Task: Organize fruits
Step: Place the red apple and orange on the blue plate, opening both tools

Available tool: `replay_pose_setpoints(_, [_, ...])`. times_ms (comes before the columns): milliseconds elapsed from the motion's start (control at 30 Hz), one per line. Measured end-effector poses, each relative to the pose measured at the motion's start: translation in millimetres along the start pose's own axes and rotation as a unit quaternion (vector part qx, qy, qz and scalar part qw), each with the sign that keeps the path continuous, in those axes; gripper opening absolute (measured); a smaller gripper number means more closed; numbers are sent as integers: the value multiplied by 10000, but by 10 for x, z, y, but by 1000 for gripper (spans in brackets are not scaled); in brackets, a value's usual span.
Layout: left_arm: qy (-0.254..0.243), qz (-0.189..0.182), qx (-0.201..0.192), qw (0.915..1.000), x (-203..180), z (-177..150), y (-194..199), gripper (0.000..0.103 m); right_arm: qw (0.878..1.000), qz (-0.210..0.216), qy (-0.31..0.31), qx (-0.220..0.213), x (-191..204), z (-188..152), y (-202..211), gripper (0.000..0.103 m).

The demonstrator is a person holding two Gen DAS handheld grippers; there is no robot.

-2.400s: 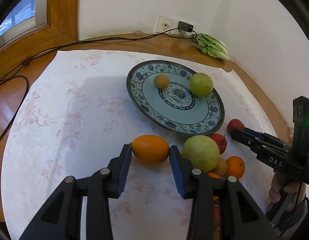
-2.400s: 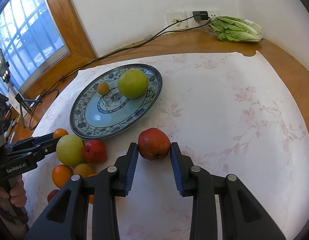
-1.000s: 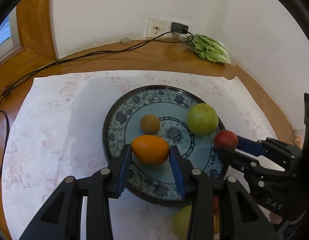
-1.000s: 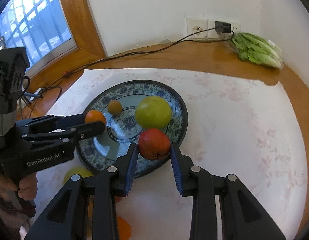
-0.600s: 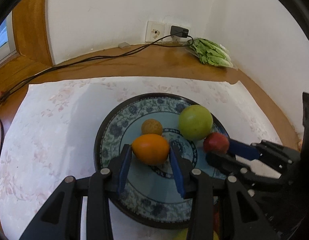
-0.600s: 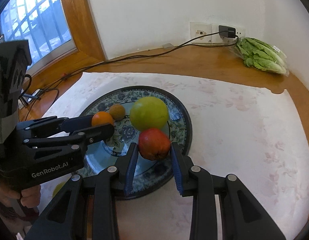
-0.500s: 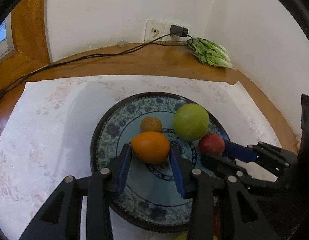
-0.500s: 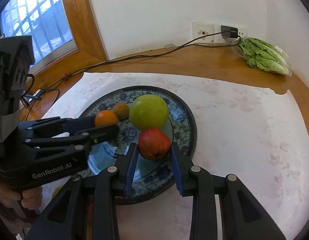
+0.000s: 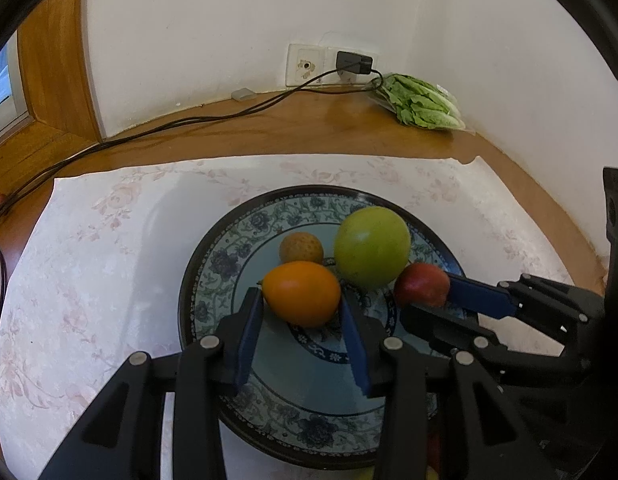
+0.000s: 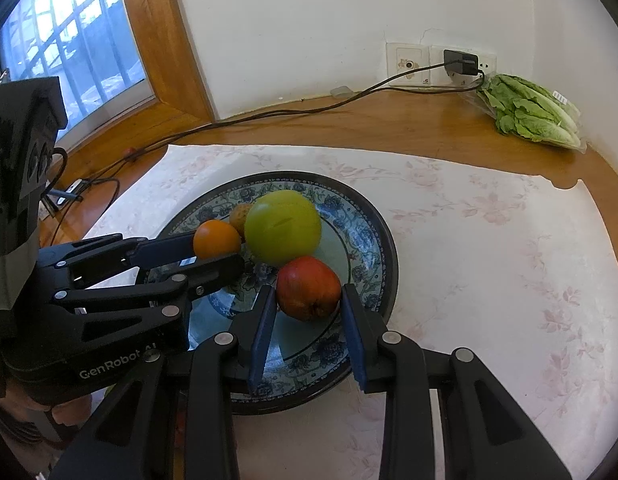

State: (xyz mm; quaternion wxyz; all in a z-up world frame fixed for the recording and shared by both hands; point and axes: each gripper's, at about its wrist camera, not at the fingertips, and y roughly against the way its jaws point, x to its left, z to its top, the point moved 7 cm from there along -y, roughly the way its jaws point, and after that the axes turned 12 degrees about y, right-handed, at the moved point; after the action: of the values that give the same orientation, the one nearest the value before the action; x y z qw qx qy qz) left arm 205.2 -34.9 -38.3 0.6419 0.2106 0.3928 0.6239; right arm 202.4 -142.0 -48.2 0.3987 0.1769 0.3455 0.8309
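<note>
Fruits on plate (image 9: 213, 264): 4 | left gripper (image 9: 301, 330) fingers grip orange fruit (image 9: 301, 294) | right gripper (image 10: 309, 326) fingers grip red apple (image 10: 308, 287)

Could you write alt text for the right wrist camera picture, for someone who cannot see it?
A two-finger gripper holds a red apple over a blue patterned plate, beside a green apple. From the left, a second gripper holds an orange fruit over the same plate.

A: The plate (image 9: 213, 264) under the left claw (image 9: 301, 330) looks like glossy glazed ceramic

B: Yes; beyond it lie matt floral cloth (image 10: 489, 240) and polished wood worktop (image 10: 409, 128). Claw fingers (image 10: 265, 328) are matt black plastic with blue pads
</note>
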Motion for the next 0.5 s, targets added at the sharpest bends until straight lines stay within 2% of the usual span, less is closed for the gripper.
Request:
replay_pose_setpoints(233, [16, 20, 37, 10000, -5, -1, 6, 43, 10000, 25, -31, -11, 8, -2, 6, 35])
replay_pose_setpoints(333, [42, 91, 91, 9999, 18, 12, 16, 50, 10000, 53, -73, -28, 8, -2, 18, 37])
replay_pose_setpoints(500, [186, 177, 205, 9995, 68, 2, 68, 56, 9999, 82, -80, -21, 22, 0, 85, 48])
